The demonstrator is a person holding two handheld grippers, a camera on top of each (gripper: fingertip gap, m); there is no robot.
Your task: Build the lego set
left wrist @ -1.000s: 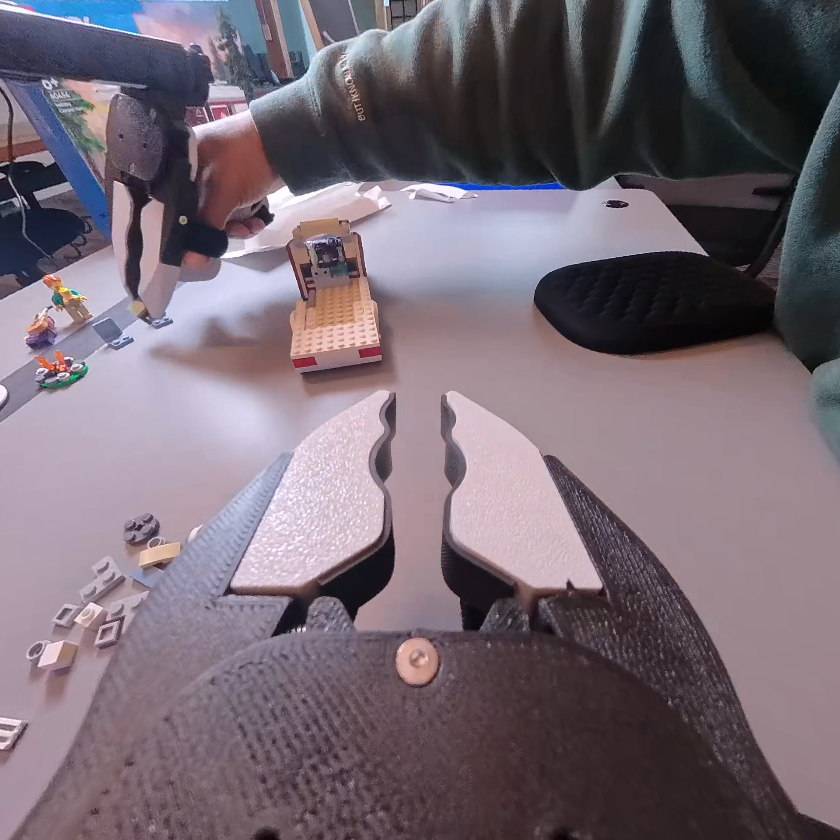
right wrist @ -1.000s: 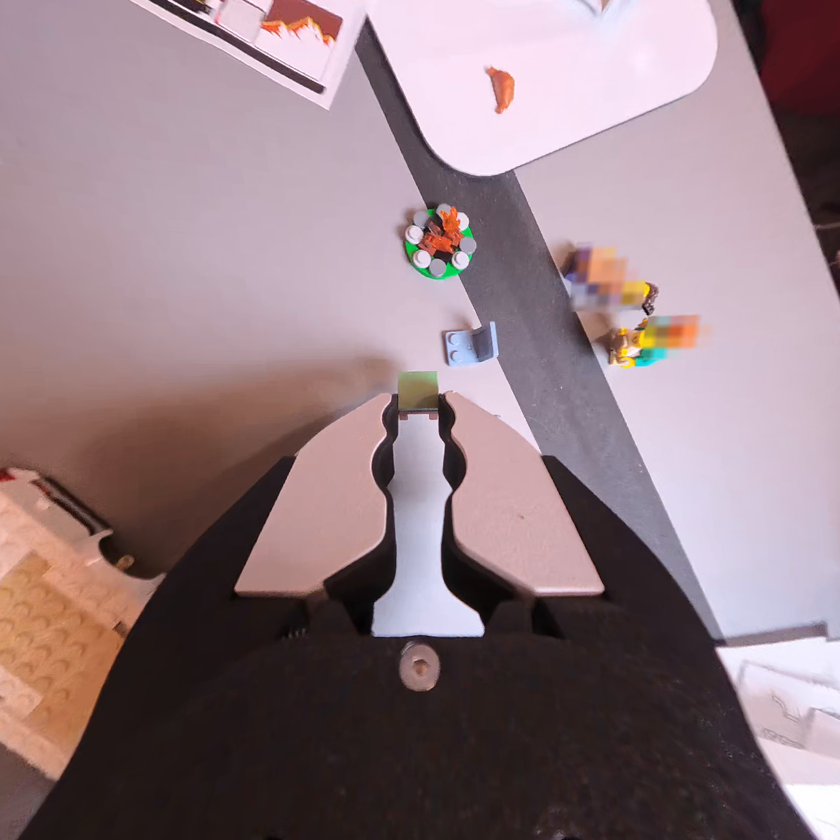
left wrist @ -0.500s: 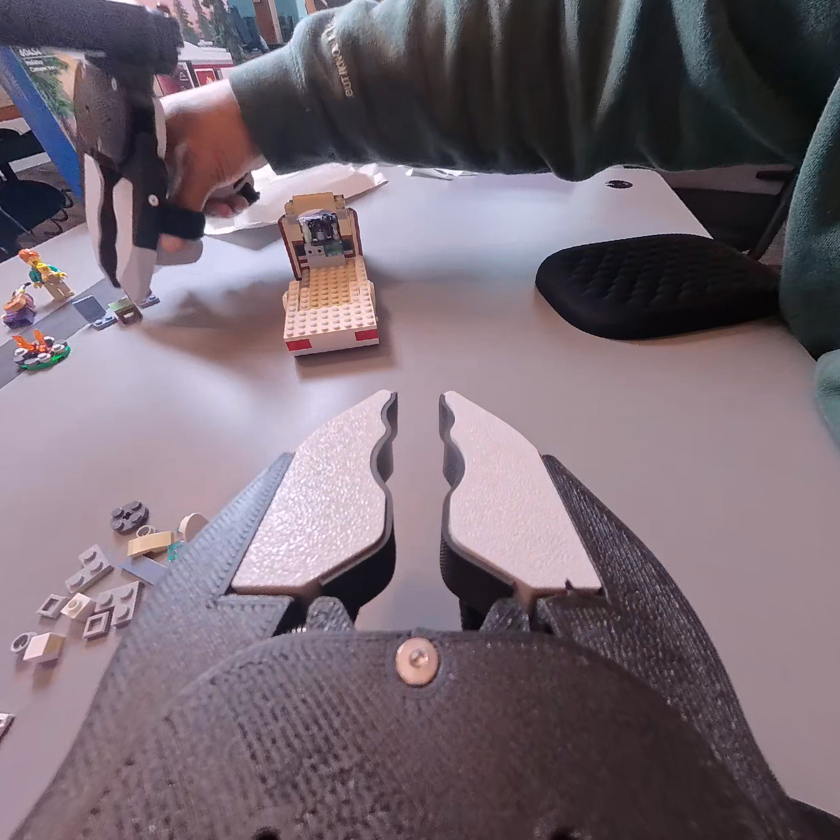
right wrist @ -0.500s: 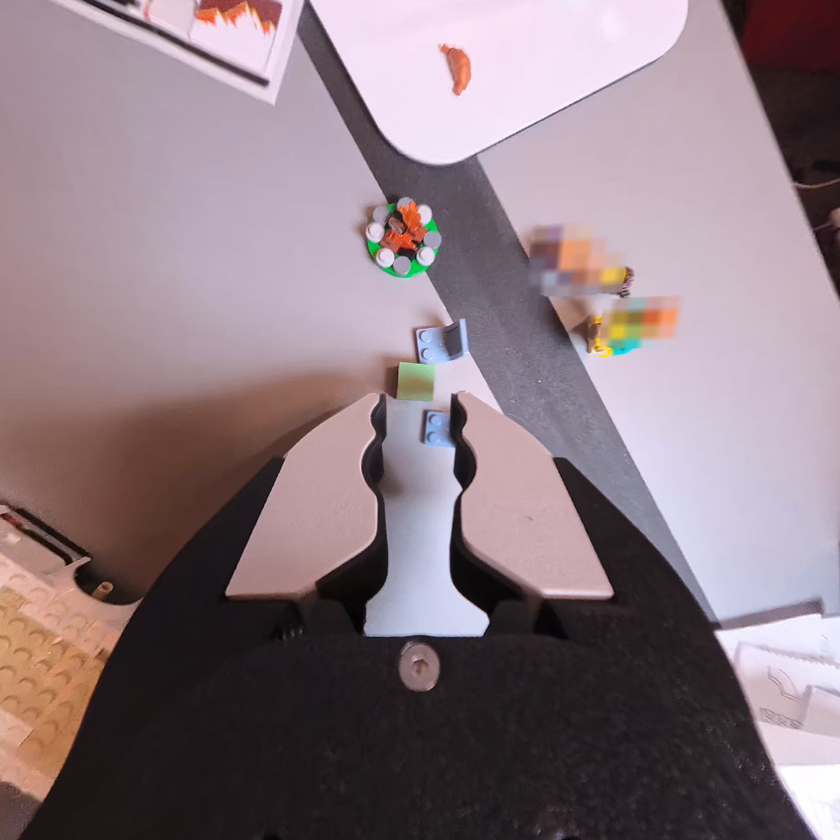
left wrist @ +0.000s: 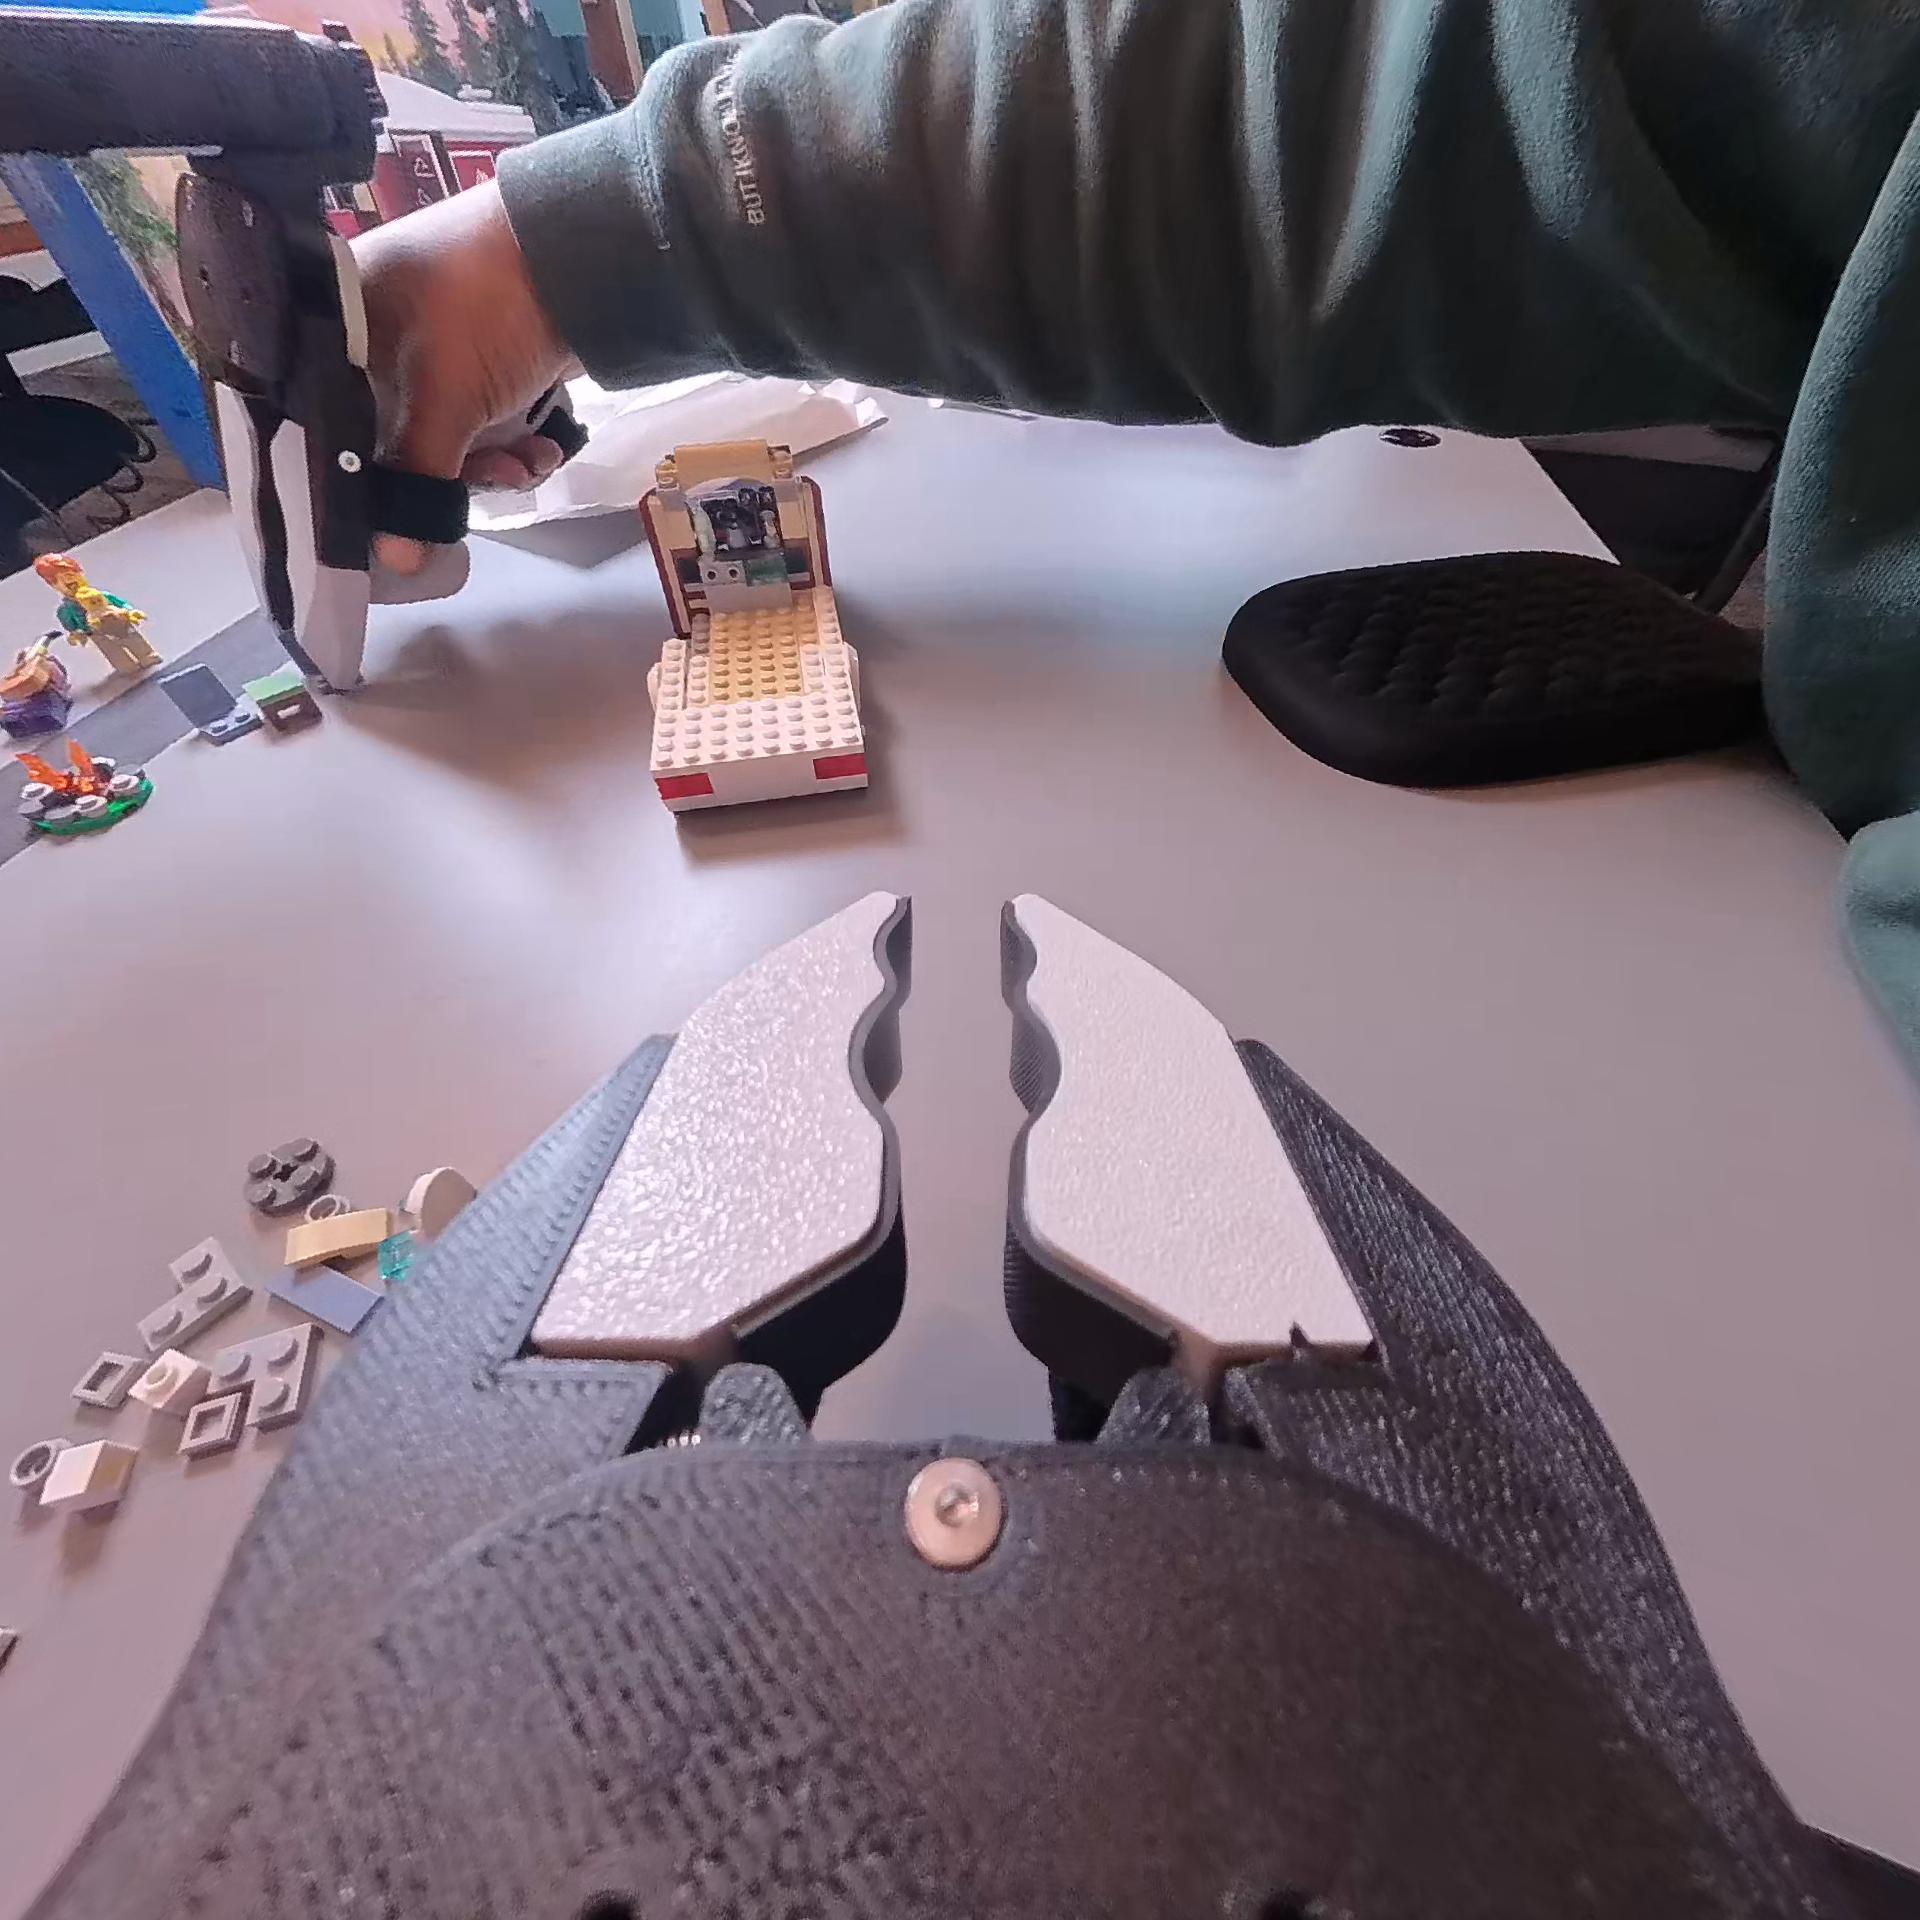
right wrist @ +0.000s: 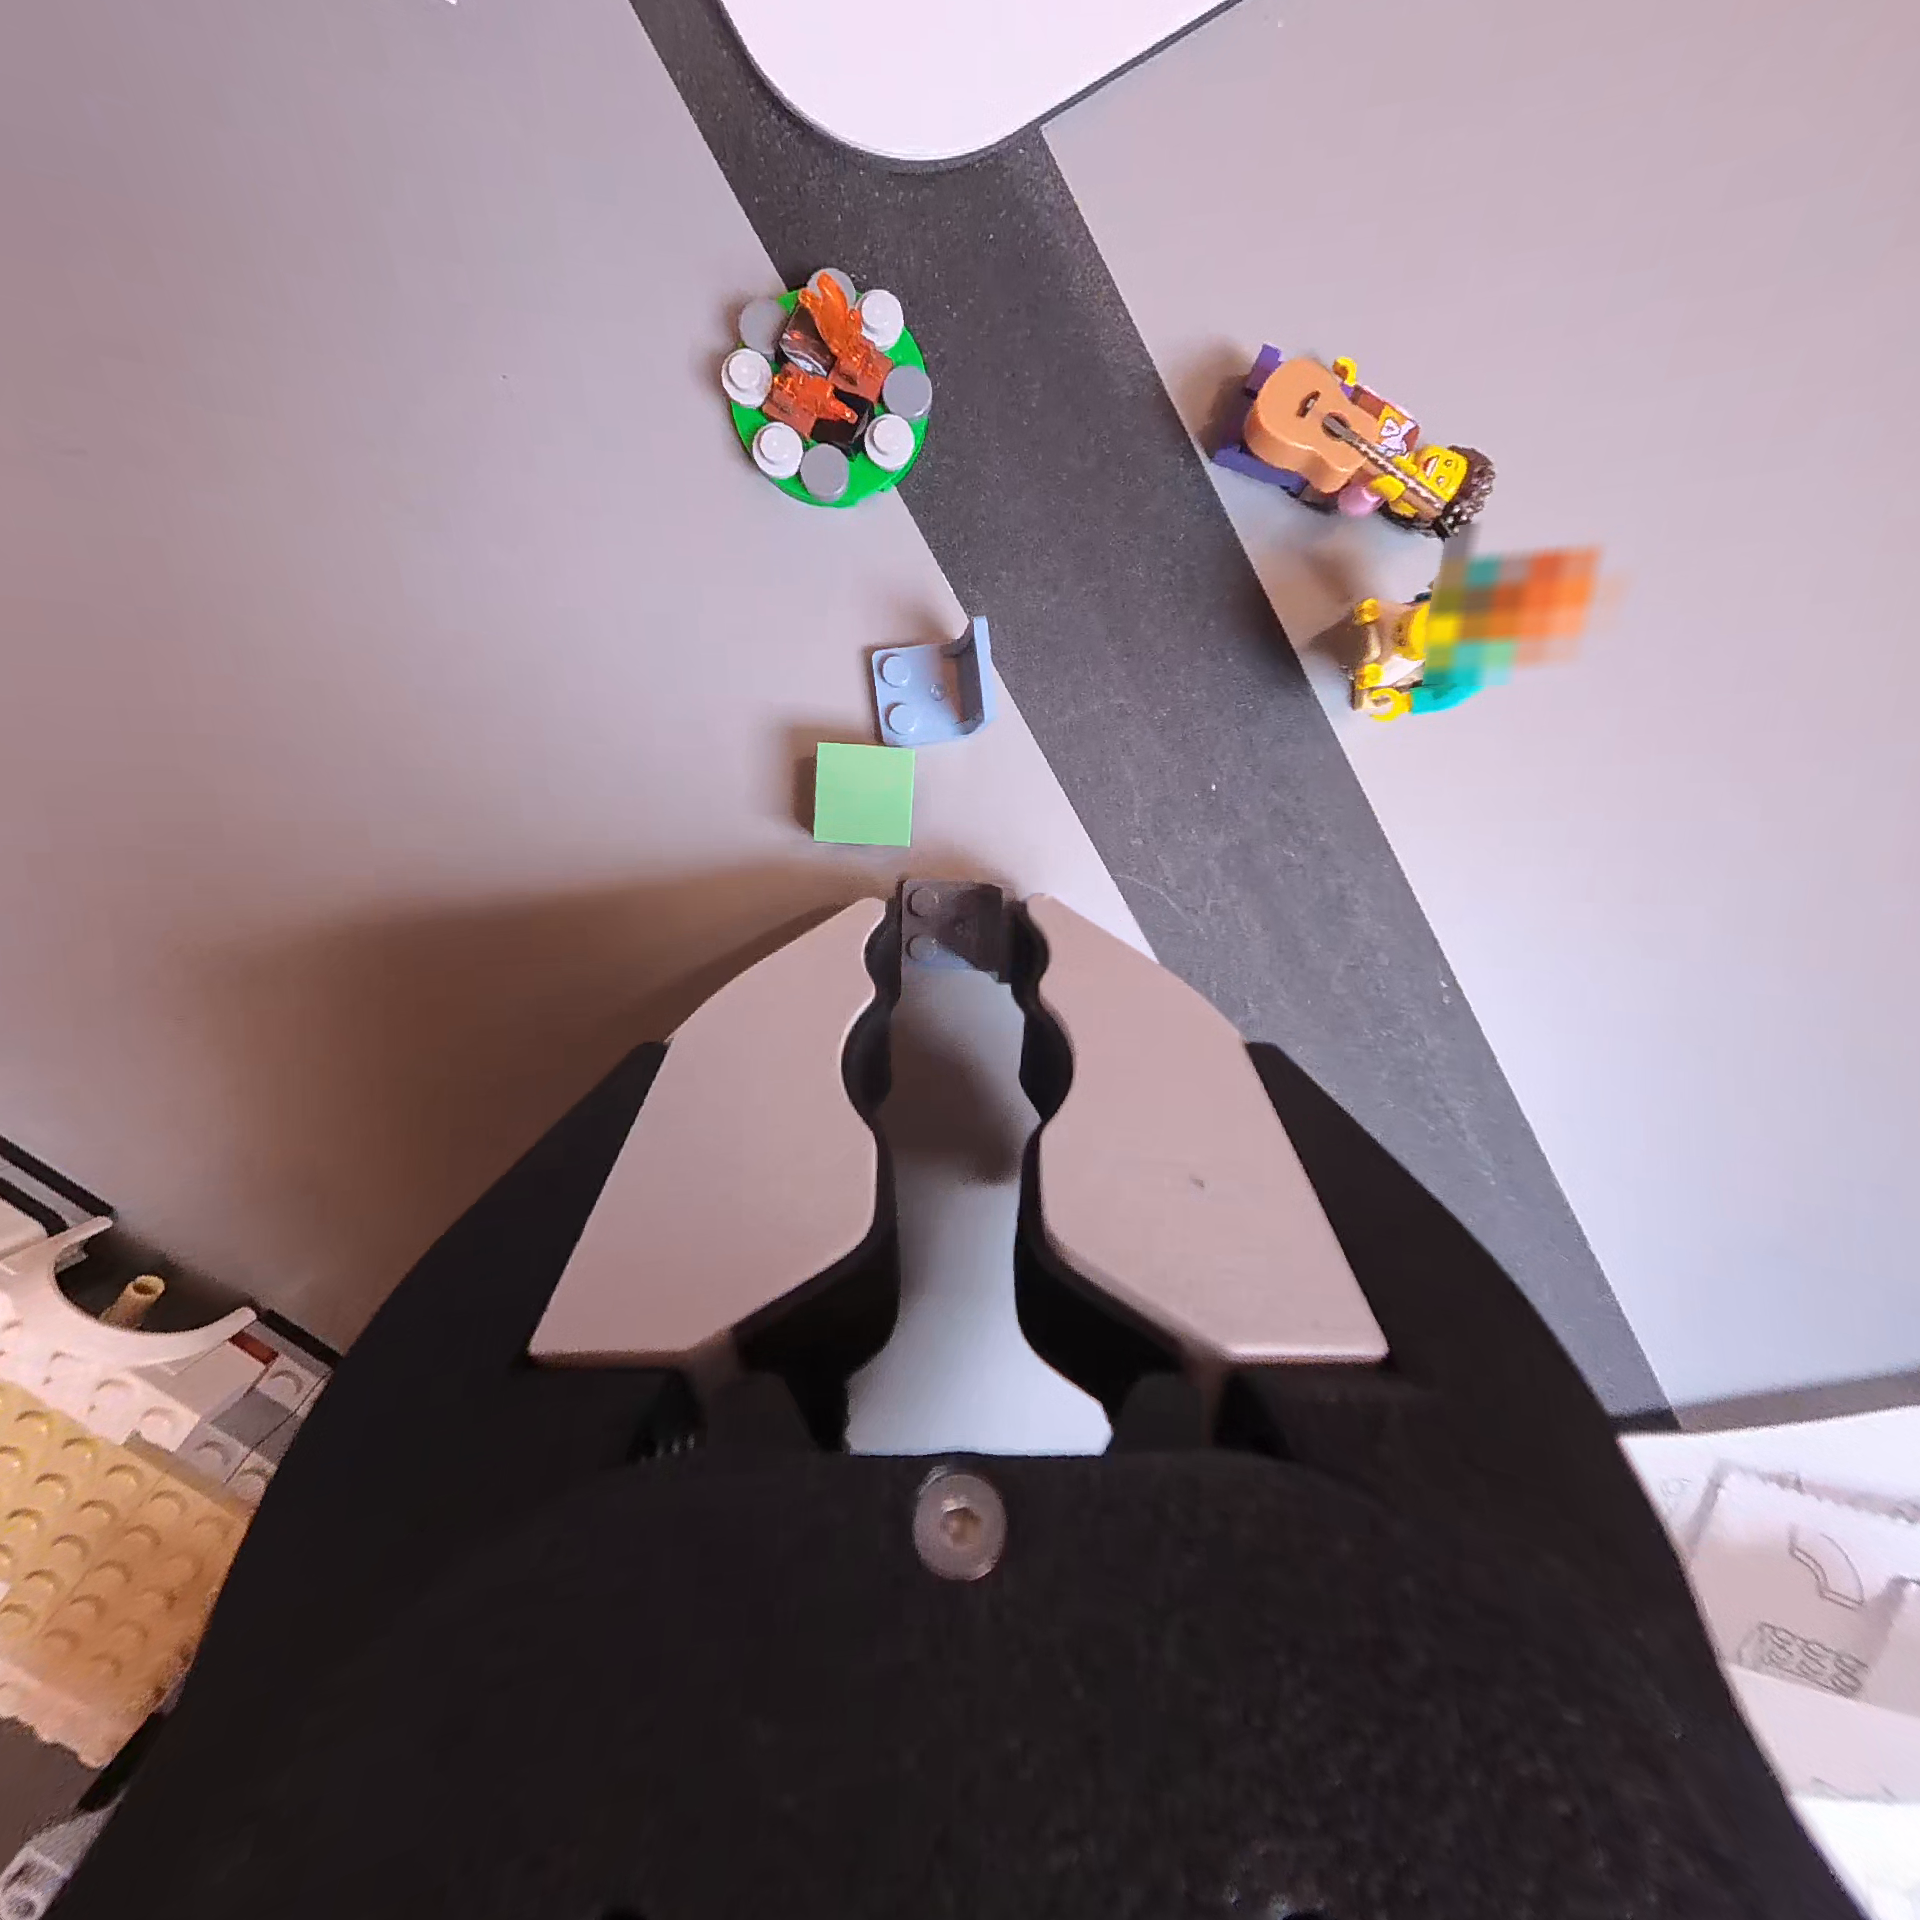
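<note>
Right wrist view, blue bracket piece (right wrist: 951, 928) between jaws

The right gripper (right wrist: 954, 920) pointed down at the grey table (right wrist: 364, 520), its fingertips (right wrist: 1044, 920) on either side of a small grey-blue studded piece (right wrist: 951, 928), apparently touching it. Just beyond lay a green tile (right wrist: 864, 794), then a blue bracket piece (right wrist: 930, 693), and farther off a round campfire build (right wrist: 826, 393).

1. Two grippers: left gripper (left wrist: 954, 914), right gripper (right wrist: 951, 914).
2. Two toy figures (right wrist: 1371, 436) (right wrist: 1392, 649).
3. One campfire model (right wrist: 826, 400).
4. One camper model (left wrist: 758, 686).
5. One green tile (right wrist: 864, 794).
6. Two blue brackets (right wrist: 935, 686) (right wrist: 951, 925).
</note>
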